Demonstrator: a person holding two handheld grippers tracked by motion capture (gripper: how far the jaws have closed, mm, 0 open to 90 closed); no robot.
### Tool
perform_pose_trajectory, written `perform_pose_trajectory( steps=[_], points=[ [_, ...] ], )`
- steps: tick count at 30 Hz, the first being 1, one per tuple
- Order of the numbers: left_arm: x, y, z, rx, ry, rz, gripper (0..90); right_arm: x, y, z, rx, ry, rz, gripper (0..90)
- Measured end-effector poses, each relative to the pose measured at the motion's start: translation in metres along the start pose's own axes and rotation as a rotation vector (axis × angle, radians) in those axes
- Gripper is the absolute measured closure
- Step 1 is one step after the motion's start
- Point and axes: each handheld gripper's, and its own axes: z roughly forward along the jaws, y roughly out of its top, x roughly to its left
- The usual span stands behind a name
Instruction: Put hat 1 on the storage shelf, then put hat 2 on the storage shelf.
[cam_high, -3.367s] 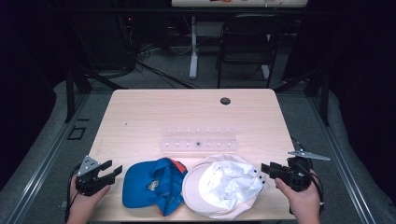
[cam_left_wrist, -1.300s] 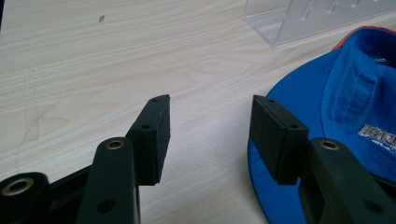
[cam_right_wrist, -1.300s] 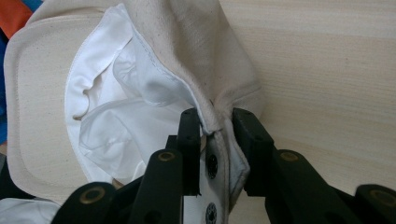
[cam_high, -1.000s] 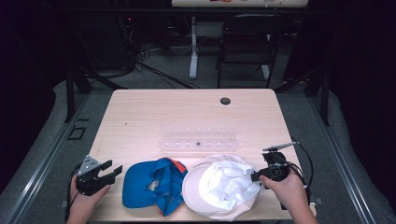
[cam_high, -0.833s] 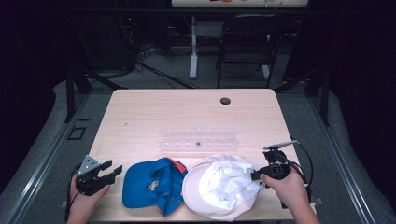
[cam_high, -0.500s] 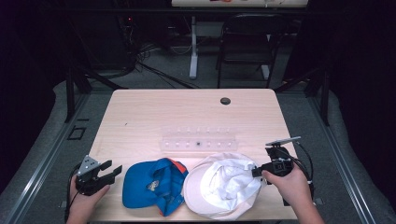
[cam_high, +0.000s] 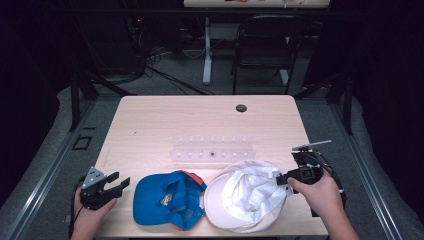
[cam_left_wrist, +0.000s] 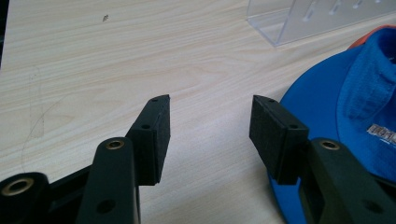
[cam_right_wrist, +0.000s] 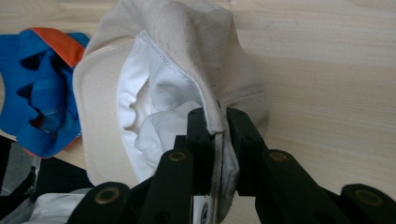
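Note:
A white cap (cam_high: 247, 197) lies upside down at the table's front right, its right edge pulled up. My right gripper (cam_high: 283, 181) is shut on that edge; in the right gripper view the cap's cream fabric (cam_right_wrist: 187, 42) runs down between the two pads (cam_right_wrist: 201, 135). A blue cap (cam_high: 167, 200) with an orange patch lies upside down to the left of the white one. My left gripper (cam_high: 120, 184) rests at the front left corner, open, with bare table between its pads (cam_left_wrist: 156, 128) and the blue cap's brim (cam_left_wrist: 308, 112) just to its right.
A clear plastic rack (cam_high: 212, 149) with a row of holes stands mid-table behind the caps. A round cable hole (cam_high: 241, 108) sits near the far edge of the wooden table (cam_high: 165, 120). A folding chair (cam_high: 262, 47) stands behind the table.
My right gripper came in from the table's right edge to the white cap, closed on its right rim and lifted it a little. The left gripper stayed put.

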Motion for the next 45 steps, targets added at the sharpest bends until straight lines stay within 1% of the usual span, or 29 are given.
perform_pose_trajectory(
  steps=[1, 5, 6, 9, 10, 11, 13, 15, 16, 17, 18, 19, 21, 22, 23, 24, 27, 28, 29, 31, 32, 34, 35, 36, 39, 42, 43, 44, 45],
  points=[
    [0.0, 0.0, 0.0, 0.0, -0.001, 0.0, 49.1, 0.0, 0.001, -0.006, -0.025, 0.017, 0.014, 80.0],
    [-0.001, 0.0, 0.001, -0.005, -0.001, 0.0, 49.1, -0.001, 0.003, -0.013, -0.033, 0.015, 0.011, 80.1],
    [-0.001, 0.0, 0.002, -0.011, 0.002, -0.002, 49.1, -0.001, 0.003, -0.014, -0.02, 0.005, 0.008, 80.2],
    [-0.001, 0.0, 0.001, -0.001, 0.0, 0.0, 49.1, 0.0, 0.004, -0.014, -0.003, 0.016, 0.009, 80.2],
    [-0.001, 0.0, 0.001, 0.001, -0.001, 0.0, 49.1, 0.0, 0.005, -0.016, 0.006, 0.038, 0.015, 80.2],
    [-0.001, 0.0, 0.001, -0.006, 0.0, -0.001, 49.1, 0.0, 0.005, -0.016, 0.006, 0.038, 0.015, 80.2],
    [-0.001, 0.0, 0.001, -0.01, 0.001, -0.005, 49.1, 0.0, 0.007, -0.018, 0.004, 0.058, 0.022, 80.2],
    [-0.001, 0.0, 0.001, -0.01, 0.001, -0.004, 49.1, 0.001, 0.009, -0.021, 0.002, 0.098, 0.039, 80.2],
    [-0.001, 0.0, 0.001, -0.01, 0.001, -0.005, 49.1, 0.001, 0.01, -0.024, 0.017, 0.139, 0.038, 80.3],
    [-0.001, 0.0, 0.001, -0.01, 0.0, -0.004, 49.1, 0.001, 0.01, -0.024, 0.017, 0.139, 0.038, 80.3],
    [-0.001, 0.0, 0.001, -0.01, 0.001, -0.005, 49.1, 0.003, 0.011, -0.024, 0.013, 0.156, 0.057, 80.3],
    [-0.001, 0.0, 0.001, -0.01, 0.001, -0.006, 49.1, 0.003, 0.012, -0.026, 0.036, 0.183, 0.05, 80.4],
    [0.0, 0.0, 0.001, -0.009, 0.001, -0.004, 49.1, 0.004, 0.013, -0.027, 0.041, 0.22, 0.065, 80.4],
    [0.0, 0.0, 0.001, -0.009, 0.002, -0.004, 49.1, 0.005, 0.014, -0.029, 0.064, 0.254, 0.068, 80.4],
    [-0.001, 0.0, 0.001, -0.008, 0.002, -0.005, 49.1, 0.005, 0.014, -0.029, 0.064, 0.254, 0.068, 80.4],
    [-0.001, 0.0, 0.001, -0.009, 0.002, -0.005, 49.1, 0.006, 0.015, -0.029, 0.066, 0.278, 0.087, 80.5],
    [0.0, 0.0, 0.001, -0.007, 0.003, -0.005, 49.1, 0.008, 0.017, -0.031, 0.085, 0.336, 0.1, 80.5],
    [0.0, 0.0, 0.001, -0.009, 0.002, -0.006, 49.0, 0.011, 0.017, -0.032, 0.08, 0.387, 0.11, 80.5],
    [0.0, 0.0, 0.001, -0.009, 0.002, -0.006, 49.0, 0.011, 0.017, -0.032, 0.08, 0.387, 0.11, 80.5],
    [-0.001, 0.0, 0.001, -0.008, 0.003, -0.005, 49.0, 0.013, 0.019, -0.035, 0.091, 0.423, 0.103, 80.5],
    [-0.001, -0.001, 0.001, -0.007, 0.003, -0.004, 49.0, 0.016, 0.02, -0.037, 0.093, 0.467, 0.11, 80.5],
    [0.0, 0.0, 0.0, 0.001, 0.001, -0.004, 49.0, 0.018, 0.022, -0.037, 0.092, 0.515, 0.117, 80.5],
    [0.0, 0.0, 0.0, 0.001, 0.001, -0.004, 49.0, 0.018, 0.022, -0.037, 0.092, 0.515, 0.117, 80.5],
    [0.0, 0.0, 0.0, 0.001, 0.001, -0.004, 48.9, 0.021, 0.023, -0.039, 0.098, 0.557, 0.116, 80.5],
    [0.001, 0.0, 0.0, 0.001, -0.001, -0.007, 48.8, 0.026, 0.025, -0.041, 0.098, 0.573, 0.121, 80.5],
    [0.001, 0.0, 0.0, 0.003, 0.002, -0.01, 48.8, 0.031, 0.028, -0.046, 0.096, 0.595, 0.11, 80.5],
    [0.001, 0.0, 0.0, 0.004, 0.002, -0.009, 48.8, 0.032, 0.029, -0.047, 0.093, 0.593, 0.108, 80.5],
    [0.001, -0.001, 0.0, -0.001, 0.0, -0.01, 48.7, 0.036, 0.03, -0.05, 0.078, 0.577, 0.115, 80.5],
    [0.001, -0.001, 0.0, -0.004, 0.0, -0.01, 48.7, 0.036, 0.03, -0.05, 0.078, 0.577, 0.115, 80.5]
  ],
)
